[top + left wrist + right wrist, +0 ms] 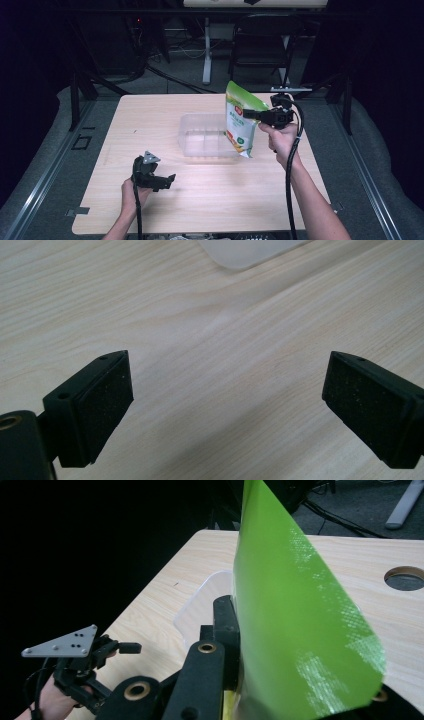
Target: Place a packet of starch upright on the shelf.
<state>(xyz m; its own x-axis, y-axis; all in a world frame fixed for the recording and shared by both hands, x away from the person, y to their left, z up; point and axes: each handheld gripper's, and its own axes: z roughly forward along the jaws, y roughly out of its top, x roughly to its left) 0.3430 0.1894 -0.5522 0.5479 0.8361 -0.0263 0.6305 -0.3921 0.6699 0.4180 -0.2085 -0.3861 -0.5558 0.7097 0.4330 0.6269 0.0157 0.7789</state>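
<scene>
Closest to the high camera, the left gripper (167,181) hovers low over the near-left part of the pale wooden worktop (150,125), its jaws spread wide with nothing between them; its own view shows bare wood grain beneath. Farther back on the right, the right gripper (248,114) is clamped on the upper part of a green and white pouch (239,120), holding it upright above the right end of a clear plastic container (200,135) that sits mid-worktop.
</scene>
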